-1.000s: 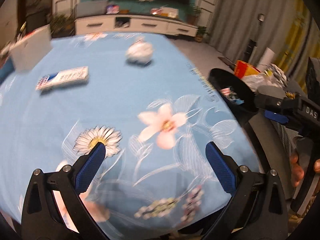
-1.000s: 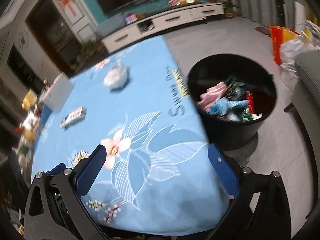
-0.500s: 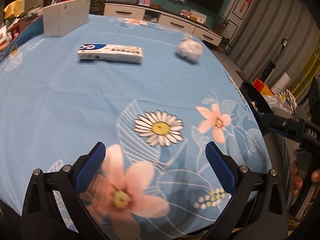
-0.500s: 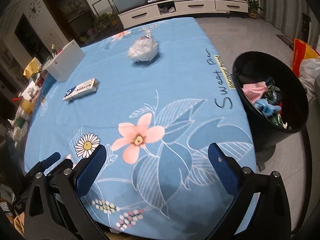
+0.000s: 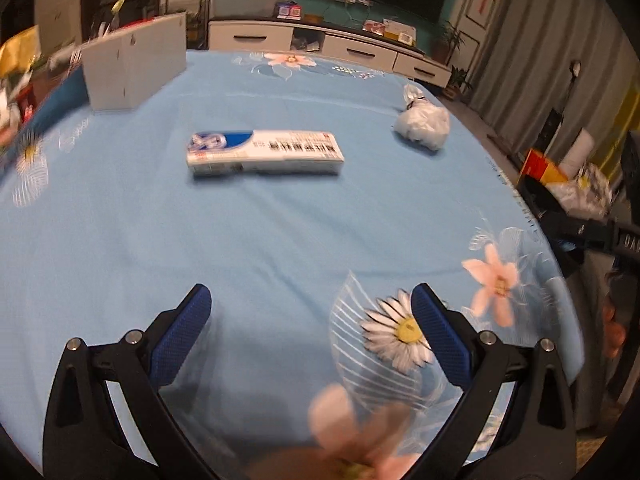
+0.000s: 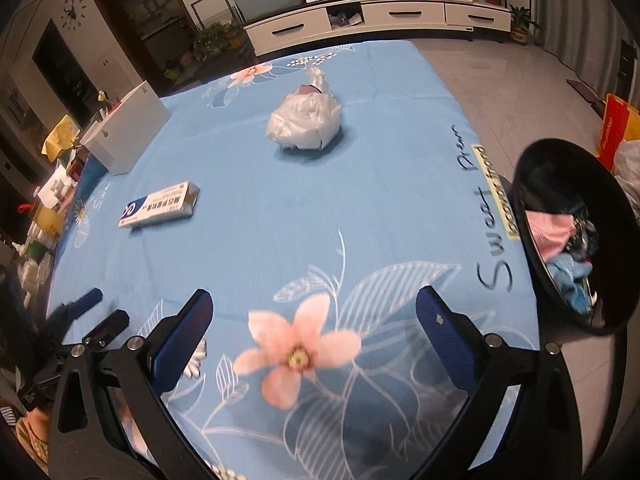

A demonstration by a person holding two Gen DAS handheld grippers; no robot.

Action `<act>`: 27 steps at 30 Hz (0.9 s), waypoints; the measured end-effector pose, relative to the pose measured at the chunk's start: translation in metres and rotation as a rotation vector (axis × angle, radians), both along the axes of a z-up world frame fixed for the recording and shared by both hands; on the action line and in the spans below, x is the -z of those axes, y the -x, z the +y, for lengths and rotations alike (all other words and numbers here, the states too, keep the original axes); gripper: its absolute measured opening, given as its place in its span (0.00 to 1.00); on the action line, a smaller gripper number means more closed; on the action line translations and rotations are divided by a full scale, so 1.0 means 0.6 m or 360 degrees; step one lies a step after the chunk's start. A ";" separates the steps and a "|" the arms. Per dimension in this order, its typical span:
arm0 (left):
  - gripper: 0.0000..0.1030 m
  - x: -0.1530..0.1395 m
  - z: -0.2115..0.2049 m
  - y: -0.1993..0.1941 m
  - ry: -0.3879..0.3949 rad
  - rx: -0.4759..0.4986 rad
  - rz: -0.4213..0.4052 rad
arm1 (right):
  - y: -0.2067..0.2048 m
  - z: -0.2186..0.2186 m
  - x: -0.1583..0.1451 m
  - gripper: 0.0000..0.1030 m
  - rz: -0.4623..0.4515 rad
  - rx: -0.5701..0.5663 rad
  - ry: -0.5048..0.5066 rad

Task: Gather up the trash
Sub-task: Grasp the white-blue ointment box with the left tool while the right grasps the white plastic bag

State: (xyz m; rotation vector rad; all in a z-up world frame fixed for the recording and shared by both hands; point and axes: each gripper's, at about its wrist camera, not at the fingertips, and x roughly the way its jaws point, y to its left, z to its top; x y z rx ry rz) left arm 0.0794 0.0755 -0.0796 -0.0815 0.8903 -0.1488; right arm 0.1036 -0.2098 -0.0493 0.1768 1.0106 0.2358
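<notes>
The light-blue floral tablecloth (image 6: 360,184) carries black script reading "Sweet" and "Dream" along its right edge, beside a pale yellow label whose small lettering is too distorted to read. A long white carton with a blue end panel (image 5: 265,152) lies flat near the middle of the cloth; its printed characters are blurred and unreadable in both views. A knotted bundle of white plastic bag (image 6: 305,118) sits farther back toward the right edge, well apart from the carton.

Only the right wrist view shows the inside of the round black trash bin (image 6: 580,236) standing just off the right edge of the table, with pink and light-blue scraps in it. The left wrist view shows just a sliver of that bin, plus the other tool's black body with partial white letters "DA". A white rectangular box (image 5: 134,66) stands upright at the far left corner of the cloth.

The left gripper (image 5: 311,314) hovers above the near part of the cloth, aimed toward the carton, jaws spread wide and empty. The right gripper (image 6: 314,320) hangs over the pink flower print, jaws likewise wide apart, holding nothing.
</notes>
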 end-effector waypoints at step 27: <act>0.82 0.038 -0.023 -0.273 -0.0405 0.0676 0.0218 | -0.269 0.035 0.027 0.97 -0.0046 0.0108 -0.0176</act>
